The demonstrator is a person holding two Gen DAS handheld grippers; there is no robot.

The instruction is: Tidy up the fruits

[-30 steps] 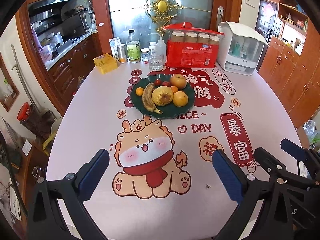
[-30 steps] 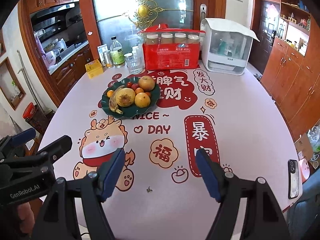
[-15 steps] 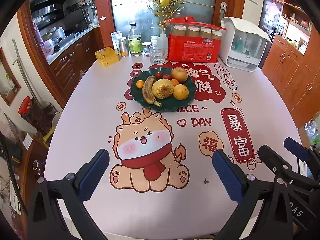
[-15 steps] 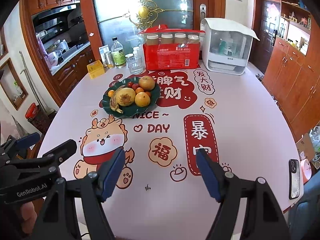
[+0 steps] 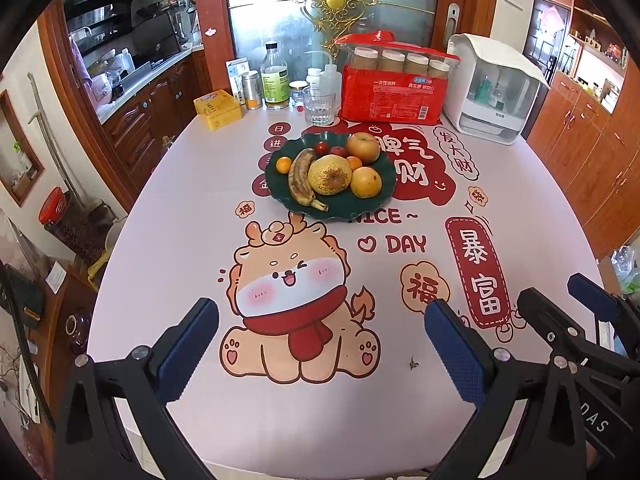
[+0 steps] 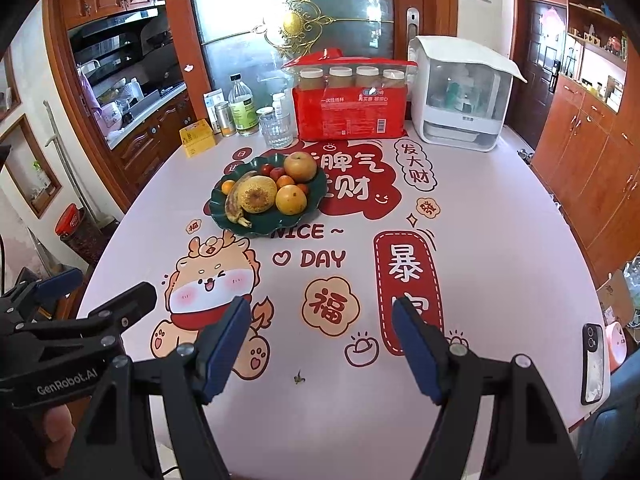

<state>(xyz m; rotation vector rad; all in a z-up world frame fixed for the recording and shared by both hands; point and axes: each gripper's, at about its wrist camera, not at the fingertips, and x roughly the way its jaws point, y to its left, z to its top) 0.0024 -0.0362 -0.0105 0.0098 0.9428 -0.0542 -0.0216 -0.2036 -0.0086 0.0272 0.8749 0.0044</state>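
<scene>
Both grippers, left [image 5: 320, 344] and right [image 6: 320, 344], gaping empty (tilted downward) above table [image 5: 500, 184].

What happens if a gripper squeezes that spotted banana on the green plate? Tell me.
The banana looks heavily browned, so it is probably soft and may bruise. Its curve probably stops it rolling; it leans against the pear, which might shift.

right gripper [image 6: 320, 344] hung wide apart, empty, over table [image 6: 500, 240] | green plate [image 6: 308, 204] held banana [image 6: 236, 204], orange [image 6: 291, 199], apple [image 6: 300, 167] | phone [image 6: 593, 364] at right edge
</scene>
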